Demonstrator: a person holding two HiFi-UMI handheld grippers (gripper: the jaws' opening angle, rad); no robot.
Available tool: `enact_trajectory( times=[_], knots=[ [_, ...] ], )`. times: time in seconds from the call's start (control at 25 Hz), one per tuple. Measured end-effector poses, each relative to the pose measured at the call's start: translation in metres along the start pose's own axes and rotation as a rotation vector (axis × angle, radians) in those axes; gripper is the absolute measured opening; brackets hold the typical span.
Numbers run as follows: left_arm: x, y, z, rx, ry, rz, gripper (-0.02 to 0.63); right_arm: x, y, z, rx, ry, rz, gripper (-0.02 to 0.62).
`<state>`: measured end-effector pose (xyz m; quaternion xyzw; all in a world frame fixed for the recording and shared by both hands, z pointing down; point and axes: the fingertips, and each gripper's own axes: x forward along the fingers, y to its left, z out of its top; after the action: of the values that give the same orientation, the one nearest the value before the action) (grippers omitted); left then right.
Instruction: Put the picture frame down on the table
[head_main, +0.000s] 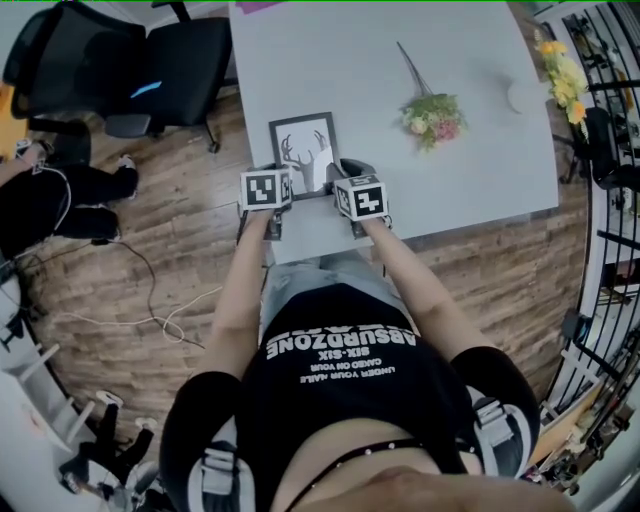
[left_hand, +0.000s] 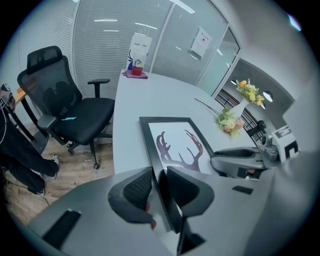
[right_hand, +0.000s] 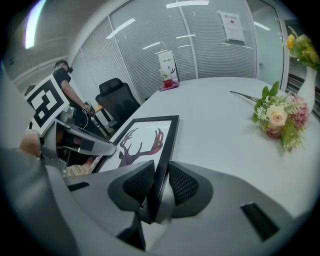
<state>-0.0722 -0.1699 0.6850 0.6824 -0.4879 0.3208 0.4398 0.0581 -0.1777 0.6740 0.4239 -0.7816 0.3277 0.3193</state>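
Observation:
The picture frame (head_main: 305, 148) is black with a deer-antler print. It lies low over the near part of the white table (head_main: 470, 180), and I cannot tell whether its far edge touches the top. My left gripper (head_main: 287, 192) is shut on the frame's near left edge, and my right gripper (head_main: 338, 188) is shut on its near right edge. In the left gripper view the frame (left_hand: 175, 145) runs out from between the pads of that gripper (left_hand: 160, 186). The right gripper view shows the frame (right_hand: 142, 141) clamped in that gripper (right_hand: 160, 184).
A flower bunch (head_main: 432, 116) lies on the table to the right, with a white vase (head_main: 524, 97) of yellow flowers beyond it. Two black office chairs (head_main: 150, 70) stand at the table's left. A person (head_main: 50, 195) sits on the floor further left. A paper bag (left_hand: 140, 49) stands at the table's far end.

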Motion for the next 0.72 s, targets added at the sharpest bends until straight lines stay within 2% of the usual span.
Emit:
enact_trajectory(
  times=[0.16,0.36,0.44,0.52,0.64,0.72],
  knots=[
    [-0.006,0.002,0.002,0.081,-0.004,0.008,0.107,-0.004,-0.002,0.007,-0.016,-0.024,-0.007,0.105],
    [-0.044,0.005,0.029,0.051,-0.195,-0.007,0.111,-0.037,-0.003,0.041,-0.046,-0.186,-0.045,0.104],
    [-0.065,0.0,0.038,0.067,-0.273,-0.025,0.109,-0.057,-0.001,0.053,-0.058,-0.256,-0.045,0.036],
    [-0.087,-0.012,0.045,0.089,-0.344,-0.069,0.107,-0.08,0.008,0.064,-0.068,-0.333,-0.009,0.018],
    [-0.116,-0.023,0.047,0.119,-0.435,-0.108,0.036,-0.111,0.025,0.072,-0.103,-0.424,0.043,0.017],
    [-0.135,-0.028,0.044,0.126,-0.489,-0.124,0.017,-0.13,0.035,0.072,-0.149,-0.456,0.048,0.017]
  ],
)
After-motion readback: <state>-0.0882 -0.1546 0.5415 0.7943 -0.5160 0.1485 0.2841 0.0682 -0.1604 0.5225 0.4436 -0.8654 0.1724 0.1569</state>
